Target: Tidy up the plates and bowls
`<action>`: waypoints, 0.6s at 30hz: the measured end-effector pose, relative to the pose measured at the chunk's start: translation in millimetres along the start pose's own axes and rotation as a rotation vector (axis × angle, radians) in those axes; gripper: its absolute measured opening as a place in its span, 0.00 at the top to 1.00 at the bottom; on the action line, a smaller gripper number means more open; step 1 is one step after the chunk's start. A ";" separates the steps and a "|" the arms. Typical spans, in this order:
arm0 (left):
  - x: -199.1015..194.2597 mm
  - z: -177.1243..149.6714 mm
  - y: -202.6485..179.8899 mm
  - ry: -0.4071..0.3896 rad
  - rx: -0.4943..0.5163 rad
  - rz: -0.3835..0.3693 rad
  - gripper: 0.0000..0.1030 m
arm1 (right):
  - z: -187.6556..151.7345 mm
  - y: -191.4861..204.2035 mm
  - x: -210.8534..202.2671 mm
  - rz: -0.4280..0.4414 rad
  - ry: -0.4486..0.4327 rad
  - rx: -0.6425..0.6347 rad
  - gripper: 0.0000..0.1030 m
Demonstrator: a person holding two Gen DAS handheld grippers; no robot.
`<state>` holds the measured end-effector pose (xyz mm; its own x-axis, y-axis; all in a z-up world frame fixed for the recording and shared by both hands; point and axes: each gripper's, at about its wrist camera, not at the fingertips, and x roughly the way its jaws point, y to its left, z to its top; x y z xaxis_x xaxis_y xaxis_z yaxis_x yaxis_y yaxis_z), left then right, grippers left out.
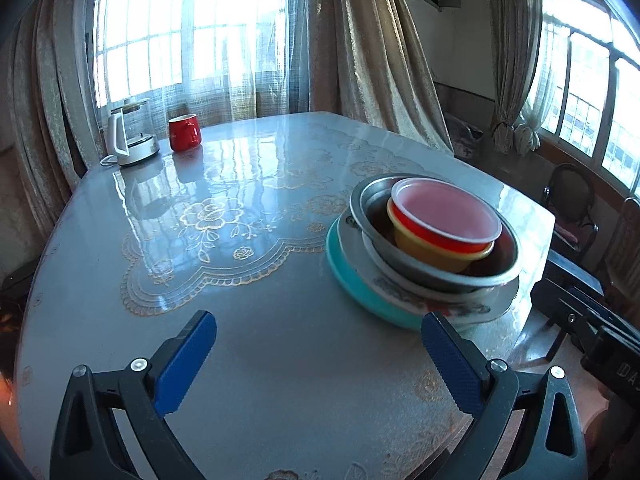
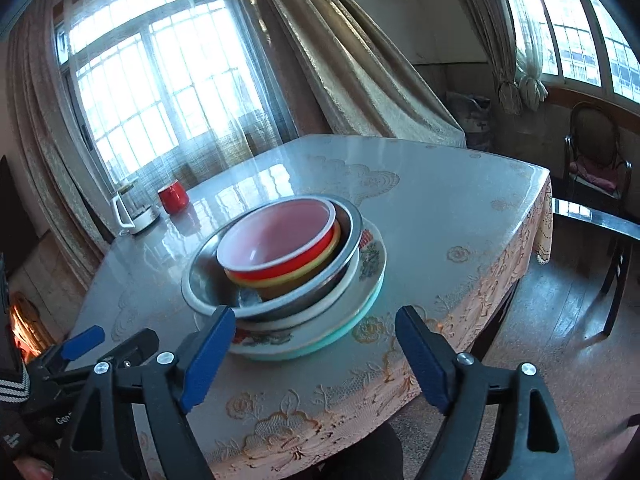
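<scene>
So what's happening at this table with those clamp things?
A person is tidying dishes with a two-finger gripper in each hand. Everything is stacked: a red plastic bowl sits in a yellow bowl, inside a round metal basin, on a flowered white plate over a teal plate. The left gripper and right gripper are both open and hold nothing, near the stack.

Backlit daylight, strong fisheye bend

Blown-out windows [image 1: 188,24] beyond the fingers [image 1: 184,364] wash white; their glare streaks the glossy surface [image 1: 248,184] ahead of the fingertips. Near the fingers the surface lies in soft, dimmer shade. Curtains and frame lines bow at the edges, corners darken to black, and focus stays fairly sharp throughout.
</scene>
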<state>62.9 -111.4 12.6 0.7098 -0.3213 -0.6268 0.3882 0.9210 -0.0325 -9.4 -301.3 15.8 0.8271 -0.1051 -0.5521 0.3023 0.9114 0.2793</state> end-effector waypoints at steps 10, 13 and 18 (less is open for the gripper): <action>-16.5 -27.6 17.7 0.001 -0.056 0.014 0.00 | -29.7 9.0 -11.2 -0.058 0.004 -0.033 0.15; -18.4 -33.3 17.8 -0.003 -0.036 0.042 0.00 | -35.2 12.9 -13.3 -0.059 0.013 -0.046 0.15; -21.1 -41.4 14.6 0.010 -0.016 0.022 0.00 | -40.7 16.7 -11.6 -0.060 0.033 -0.057 0.15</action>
<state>29.3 -82.0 -7.0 0.7120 -0.2986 -0.6356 0.3631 0.9313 -0.0308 -33.2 -268.7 -5.1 0.7920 -0.1485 -0.5922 0.3232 0.9249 0.2003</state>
